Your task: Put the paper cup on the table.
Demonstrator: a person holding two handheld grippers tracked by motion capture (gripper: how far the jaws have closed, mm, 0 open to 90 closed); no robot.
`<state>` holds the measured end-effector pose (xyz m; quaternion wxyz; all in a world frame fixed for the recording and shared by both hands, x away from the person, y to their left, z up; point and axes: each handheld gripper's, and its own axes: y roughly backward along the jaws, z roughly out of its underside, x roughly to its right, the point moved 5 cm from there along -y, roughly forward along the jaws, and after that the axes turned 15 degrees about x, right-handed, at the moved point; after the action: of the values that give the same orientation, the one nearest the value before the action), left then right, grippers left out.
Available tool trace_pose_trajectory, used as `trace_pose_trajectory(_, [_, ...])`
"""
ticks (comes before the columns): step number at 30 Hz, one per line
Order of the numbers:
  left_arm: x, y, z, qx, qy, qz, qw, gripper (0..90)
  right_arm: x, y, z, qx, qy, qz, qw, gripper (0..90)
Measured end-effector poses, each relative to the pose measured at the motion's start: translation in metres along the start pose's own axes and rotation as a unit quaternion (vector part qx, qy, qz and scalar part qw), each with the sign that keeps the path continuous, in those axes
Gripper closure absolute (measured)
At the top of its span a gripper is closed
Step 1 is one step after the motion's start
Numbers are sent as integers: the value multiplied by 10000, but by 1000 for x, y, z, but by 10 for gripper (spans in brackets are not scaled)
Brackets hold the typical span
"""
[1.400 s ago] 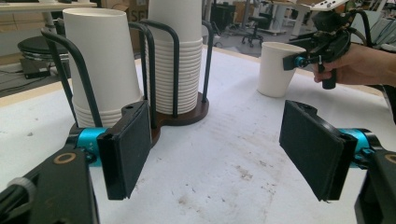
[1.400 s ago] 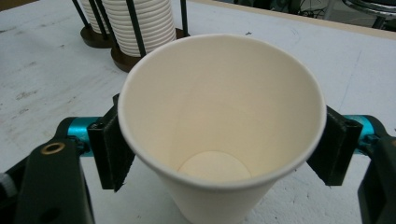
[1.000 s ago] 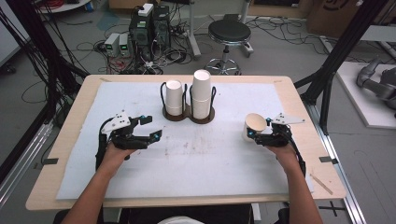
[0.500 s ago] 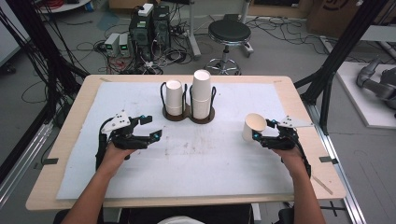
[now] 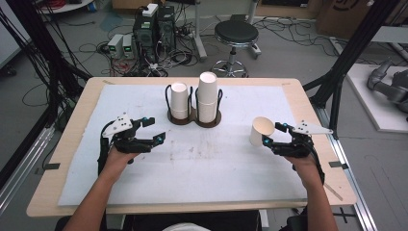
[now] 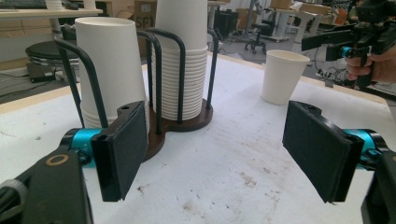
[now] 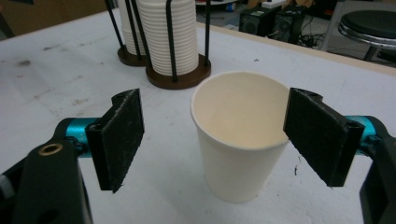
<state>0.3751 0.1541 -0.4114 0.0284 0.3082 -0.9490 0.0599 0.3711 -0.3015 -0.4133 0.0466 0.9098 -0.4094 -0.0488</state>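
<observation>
Single paper cup (image 7: 238,135) upright on the white-covered desk (image 5: 216,168), between the released, spread fingers (image 7: 119,137) of the right gripper (image 5: 274,139) without contact; left gripper (image 5: 151,130) likewise spread, empty, near the two-stack cup holder (image 5: 195,118).

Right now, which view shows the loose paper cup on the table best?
The right gripper view: the loose cup stands upright, close up between that gripper's open jaws, its empty inside visible. The high view shows it small, beside the right gripper. The left gripper view shows it farther off.
</observation>
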Motion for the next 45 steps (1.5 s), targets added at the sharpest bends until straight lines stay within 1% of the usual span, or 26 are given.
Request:
trace_pose_trajectory(2, [0,0,-1,8,-9,14,10000,223,-4,-1,-3,68,-12,-86,9999,209])
trace_pose_trajectory(4, [0,0,-2,19,-15,-40,10000,217,-7,-2,-6,109,5,-132,9999,209])
trace_pose_trajectory(5, [0,1,-3,39,-16,-69,10000,198,-9,-3,-8,123,9,-166,9998,209])
trace_pose_trajectory(12, [0,3,-6,101,-54,-94,9999,196,-20,-9,-16,96,97,-296,9995,203])
trace_pose_trajectory(15, [1,4,-7,125,-19,-141,9998,196,-25,-13,-18,31,137,-380,9992,203])
trace_pose_trajectory(18, [1,6,-7,122,-7,-168,9998,196,-25,-18,-20,9,209,-447,9988,203])
trace_pose_trajectory(22, [-3,7,-7,161,11,-267,9995,196,-28,-22,-21,-17,173,-527,9985,203])
trace_pose_trajectory(26, [-3,7,-8,201,17,-335,9992,196,-30,-21,-22,41,168,-537,9984,203])
trace_pose_trajectory(29, [-1,6,-8,191,7,-298,9994,196,-33,-19,-23,101,125,-573,9982,203])
trace_pose_trajectory(33, [1,8,-9,199,-7,-260,9995,196,-39,-19,-27,165,171,-604,9979,202])
trace_pose_trajectory(37, [2,10,-11,245,-19,-251,9994,196,-46,-19,-29,160,215,-641,9976,202])
trace_pose_trajectory(42, [2,11,-12,263,-26,-246,9993,196,-47,-19,-31,196,259,-596,9977,202])
trace_pose_trajectory(45, [1,12,-12,260,-8,-253,9993,196,-47,-20,-29,167,248,-602,9977,203])
